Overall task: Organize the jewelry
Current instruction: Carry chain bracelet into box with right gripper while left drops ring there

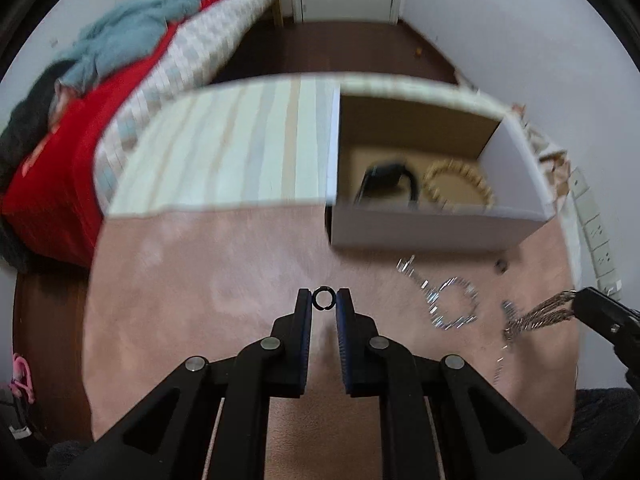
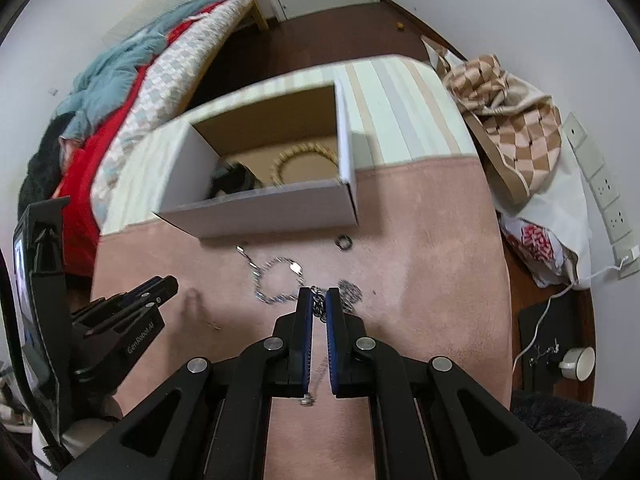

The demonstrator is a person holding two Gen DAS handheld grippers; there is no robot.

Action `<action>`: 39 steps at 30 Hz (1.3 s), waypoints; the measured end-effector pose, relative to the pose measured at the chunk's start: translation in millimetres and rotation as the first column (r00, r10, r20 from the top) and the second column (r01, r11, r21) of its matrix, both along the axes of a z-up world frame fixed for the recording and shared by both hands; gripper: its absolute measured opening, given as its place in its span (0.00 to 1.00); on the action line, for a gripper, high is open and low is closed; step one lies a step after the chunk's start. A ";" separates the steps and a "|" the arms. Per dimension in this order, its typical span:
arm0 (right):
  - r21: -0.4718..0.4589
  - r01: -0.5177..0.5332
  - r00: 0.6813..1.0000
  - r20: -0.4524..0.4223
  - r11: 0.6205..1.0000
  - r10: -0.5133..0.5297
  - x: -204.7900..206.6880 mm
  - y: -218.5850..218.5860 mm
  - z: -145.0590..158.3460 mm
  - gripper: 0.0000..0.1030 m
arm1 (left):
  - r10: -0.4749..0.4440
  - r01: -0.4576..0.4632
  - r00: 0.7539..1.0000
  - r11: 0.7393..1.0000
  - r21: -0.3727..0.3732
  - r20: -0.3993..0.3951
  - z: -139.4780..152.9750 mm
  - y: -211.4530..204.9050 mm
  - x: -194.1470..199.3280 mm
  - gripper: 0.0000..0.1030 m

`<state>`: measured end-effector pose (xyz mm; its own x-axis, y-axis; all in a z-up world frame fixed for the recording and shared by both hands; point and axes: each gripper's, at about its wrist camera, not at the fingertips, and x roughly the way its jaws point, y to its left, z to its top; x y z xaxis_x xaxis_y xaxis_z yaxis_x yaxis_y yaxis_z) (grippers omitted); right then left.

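Observation:
My left gripper (image 1: 323,300) is shut on a small dark ring (image 1: 323,297), held just above the pink cloth (image 1: 208,280). My right gripper (image 2: 319,305) is shut on a silver chain (image 2: 319,300); the chain's end (image 2: 307,400) dangles below the fingers. In the left wrist view that gripper (image 1: 578,294) enters from the right with the chain (image 1: 536,316) trailing from it. A silver bracelet (image 2: 276,284) and another small ring (image 2: 344,243) lie on the cloth. The open white box (image 2: 256,212) holds a gold beaded bracelet (image 2: 304,160) and a black item (image 2: 232,178).
A bed with a red blanket (image 1: 68,160) and a teal cloth (image 1: 132,28) lies to the left. A checkered bag (image 2: 512,120), a wall socket strip (image 2: 608,200) and a white cup (image 2: 578,364) are on the right. Striped fabric (image 1: 224,144) lies beside the box.

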<state>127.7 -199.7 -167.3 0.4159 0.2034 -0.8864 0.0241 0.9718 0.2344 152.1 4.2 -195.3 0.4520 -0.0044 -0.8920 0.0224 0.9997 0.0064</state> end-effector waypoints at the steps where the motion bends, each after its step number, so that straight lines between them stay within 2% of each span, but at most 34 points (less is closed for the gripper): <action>1: 0.007 -0.005 1.000 0.017 1.000 0.005 0.7 1.2 8.6 0.07 | -0.004 0.004 1.000 1.000 -0.006 0.028 13.0 -1.9 -1.5 0.09; 8: 0.053 -0.041 0.991 0.129 0.998 0.034 14.6 8.7 67.2 0.06 | -0.023 0.027 0.990 0.999 -0.028 0.143 67.4 -2.7 13.2 0.09; 12: 0.065 -0.051 0.982 0.183 0.997 0.038 36.7 8.7 94.0 0.06 | -0.023 0.029 0.986 0.999 -0.029 0.167 79.8 1.4 31.5 0.09; 15: 0.065 -0.052 0.981 0.190 0.997 0.039 60.3 6.9 100.1 0.06 | -0.031 0.036 0.986 0.999 -0.026 0.165 78.7 1.0 47.8 0.09; 18: 0.074 -0.054 0.986 0.163 0.996 0.041 90.5 3.4 93.3 0.06 | -0.038 0.044 0.990 0.998 -0.040 0.136 73.3 -1.3 64.9 0.09; 23: 0.085 -0.064 0.995 0.085 0.994 0.057 141.0 -2.5 64.3 0.06 | -0.048 0.053 0.997 0.996 -0.075 0.064 53.9 -3.5 97.9 0.09; 27: 0.113 -0.078 0.997 0.018 0.991 0.076 169.0 -3.5 40.3 0.06 | -0.061 0.061 0.998 0.989 -0.132 0.003 40.1 -2.5 122.2 0.09; 28: 0.116 -0.082 0.997 0.004 0.990 0.082 174.8 -3.0 34.6 0.01 | -0.066 0.064 0.998 0.985 -0.158 -0.009 37.9 -2.2 127.3 0.10; 33: 0.123 -0.105 0.991 -0.074 0.987 0.115 195.5 1.3 10.0 0.01 | -0.057 0.045 0.997 0.978 -0.203 -0.051 37.7 -4.2 145.8 0.11; 34: 0.128 -0.102 0.989 -0.091 0.986 0.114 196.4 0.5 6.2 0.01 | -0.052 0.039 0.997 0.979 -0.202 -0.059 38.8 -4.2 148.4 0.18; 35: 0.136 -0.104 0.988 -0.101 0.985 0.118 195.3 0.2 3.8 0.01 | -0.049 0.035 0.997 0.980 -0.197 -0.063 39.3 -4.6 150.1 0.39; 36: 0.139 -0.104 0.986 -0.114 0.985 0.120 194.1 -0.6 1.4 0.02 | -0.043 0.031 0.997 0.982 -0.187 -0.059 41.3 -4.4 150.9 0.53; 37: 0.135 -0.099 0.986 -0.120 0.986 0.115 192.4 -1.0 0.1 0.08 | -0.039 0.030 0.998 0.983 -0.181 -0.049 44.0 -4.2 150.9 0.76; 39: 0.124 -0.093 0.987 -0.121 0.988 0.108 186.8 -3.5 0.9 0.16 | -0.032 0.026 0.999 0.985 -0.173 -0.032 48.3 -1.2 149.1 0.79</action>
<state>314.5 -203.2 -166.3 0.2740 0.3448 -0.8978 -0.0356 0.9365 0.3488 301.2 3.1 -147.0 0.4186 -0.1722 -0.8917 0.0484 0.9847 -0.1675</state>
